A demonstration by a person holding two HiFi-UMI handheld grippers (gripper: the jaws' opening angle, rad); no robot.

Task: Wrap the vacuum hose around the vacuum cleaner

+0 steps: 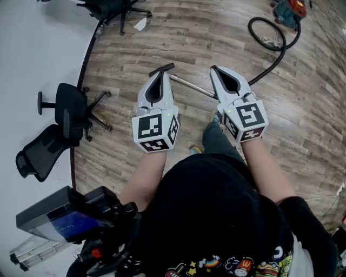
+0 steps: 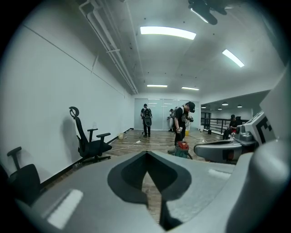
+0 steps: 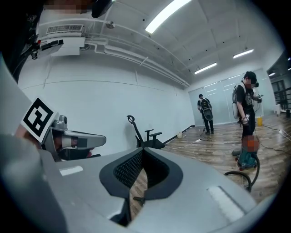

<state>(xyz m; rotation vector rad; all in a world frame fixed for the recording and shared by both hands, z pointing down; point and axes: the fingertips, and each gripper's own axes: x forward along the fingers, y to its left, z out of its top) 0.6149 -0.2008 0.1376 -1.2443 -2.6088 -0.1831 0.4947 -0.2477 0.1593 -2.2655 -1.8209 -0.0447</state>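
Observation:
The vacuum cleaner (image 1: 289, 10), red and teal, stands on the wooden floor at the far right. Its black hose (image 1: 268, 35) loops beside it and runs down to a metal wand (image 1: 190, 84) ending in a dark floor nozzle (image 1: 161, 69). My left gripper (image 1: 160, 73) is held above the nozzle end, shut and holding nothing. My right gripper (image 1: 215, 69) hovers over the wand's hose end, also shut and holding nothing. The vacuum cleaner (image 2: 183, 148) shows small in the left gripper view. In the right gripper view the vacuum cleaner (image 3: 248, 157) stands with its hose (image 3: 240, 176) curled in front.
Two black office chairs (image 1: 73, 108) (image 1: 38, 151) stand at the left by the white wall, and a third chair (image 1: 116, 8) is at the top. Several people (image 2: 184, 120) stand far down the room. A dark device (image 1: 65, 216) hangs at my lower left.

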